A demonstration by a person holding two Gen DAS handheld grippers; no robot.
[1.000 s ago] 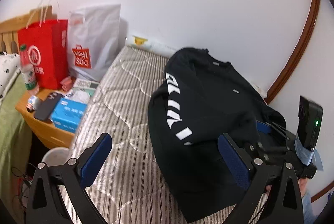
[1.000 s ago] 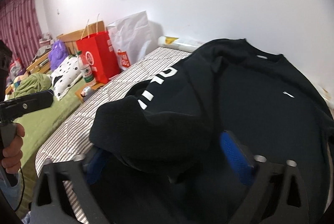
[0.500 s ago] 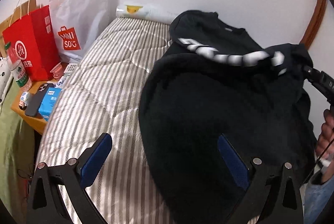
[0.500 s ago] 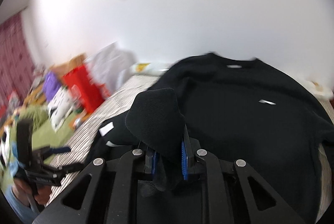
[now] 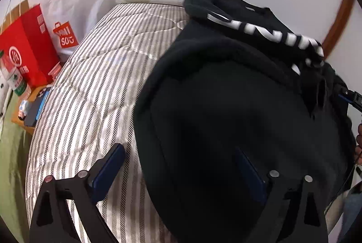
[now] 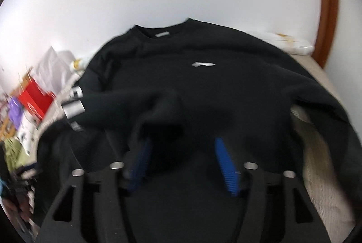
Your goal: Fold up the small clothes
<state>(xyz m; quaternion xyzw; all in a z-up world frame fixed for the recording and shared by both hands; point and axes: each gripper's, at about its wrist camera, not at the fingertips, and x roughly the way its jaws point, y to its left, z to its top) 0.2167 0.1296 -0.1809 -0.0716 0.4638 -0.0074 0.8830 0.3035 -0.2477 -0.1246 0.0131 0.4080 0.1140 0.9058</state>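
While soft black sweatshirt [image 6: 203, 89] sprawls on striped quilted mattress [image 5: 95, 89], right gripper [image 6: 183, 166] just released; left gripper [image 5: 181, 172] wide, empty.

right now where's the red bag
In the left wrist view, the red bag stands at the far left beside the bed, next to the white bag.

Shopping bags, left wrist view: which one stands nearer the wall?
The white bag with the orange logo. It leans against the wall at the head of the striped mattress; the red bag stands in front of it, farther from the wall.
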